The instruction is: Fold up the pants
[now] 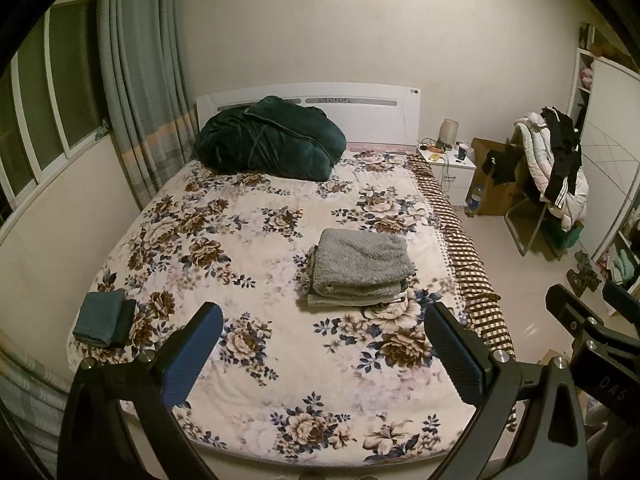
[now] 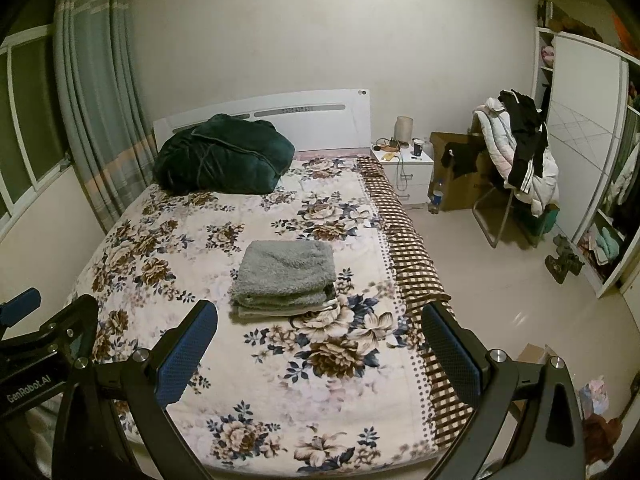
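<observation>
Both grippers hang above the near end of the bed (image 1: 256,368), well clear of the fabric. Left gripper (image 1: 324,344): jaws wide apart, nothing between them. Right gripper (image 2: 320,344): same, jaws spread, empty.

Grey fleecy pants (image 1: 362,266) sit folded on top of a small stack of other folded pieces, right of centre on the floral blanket (image 1: 224,240), near its right edge. From the right wrist view the stack lies just beyond the gap between the fingers, slightly left of midline. Neither gripper touches it.

A folded teal cloth (image 1: 102,318) lies at the near left corner of the bed, just beyond the left finger (image 1: 192,354) of the left gripper. A dark green plush bundle (image 1: 272,144) is heaped at the far end against the white headboard (image 1: 372,116). A brown checked sheet (image 2: 412,256) runs along the right edge of the bed.

A white nightstand (image 2: 408,170) stands far right with small clutter on top; a chair (image 2: 516,164) draped in clothes is further right. Curtain (image 1: 140,80) and window are on the left.
</observation>
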Motion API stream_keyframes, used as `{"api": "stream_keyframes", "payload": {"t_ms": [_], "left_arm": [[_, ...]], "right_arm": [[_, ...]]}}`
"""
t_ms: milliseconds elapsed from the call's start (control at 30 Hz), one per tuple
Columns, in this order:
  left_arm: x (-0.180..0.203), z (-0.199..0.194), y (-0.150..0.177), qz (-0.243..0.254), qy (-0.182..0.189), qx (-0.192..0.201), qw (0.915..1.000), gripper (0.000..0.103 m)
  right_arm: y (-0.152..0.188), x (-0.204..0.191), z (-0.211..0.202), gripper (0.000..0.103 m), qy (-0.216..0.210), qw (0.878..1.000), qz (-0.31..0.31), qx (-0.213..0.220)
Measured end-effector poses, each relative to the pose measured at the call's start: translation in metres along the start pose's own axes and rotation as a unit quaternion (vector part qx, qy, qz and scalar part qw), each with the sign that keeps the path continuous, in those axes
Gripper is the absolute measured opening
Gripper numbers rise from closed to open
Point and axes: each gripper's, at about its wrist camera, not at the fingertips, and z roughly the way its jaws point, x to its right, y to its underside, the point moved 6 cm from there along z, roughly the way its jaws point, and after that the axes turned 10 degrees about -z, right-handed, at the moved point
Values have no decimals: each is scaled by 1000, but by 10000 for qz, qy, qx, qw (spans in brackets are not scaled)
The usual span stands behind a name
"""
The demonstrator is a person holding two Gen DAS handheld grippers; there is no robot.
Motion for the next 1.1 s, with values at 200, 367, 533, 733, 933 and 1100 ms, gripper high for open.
{"api": "stream_keyframes", "payload": {"t_ms": [200, 367, 533, 733, 933, 1100], "left_arm": [[0, 0, -1, -27, 41, 21, 10000, 103], [-2, -1, -6, -39, 11, 75, 10000, 103], [-3, 0, -7, -32, 20, 56, 10000, 103], [-4, -1, -8, -24, 16, 71, 10000, 103], [-7, -2, -12, -11, 1, 111, 9999, 103], [-7, -3, -12, 7, -2, 118, 9999, 103]], "right_arm": [[1, -1, 2, 103, -27, 10000, 17, 9], [2, -3, 2, 103, -8, 10000, 27, 22], [2, -4, 2, 103, -12, 10000, 29, 20], [3, -4, 1, 103, -14, 10000, 53, 23], [3, -3, 2, 103, 2, 10000, 25, 33], [0, -8, 4, 103, -3, 10000, 33, 46]]}}
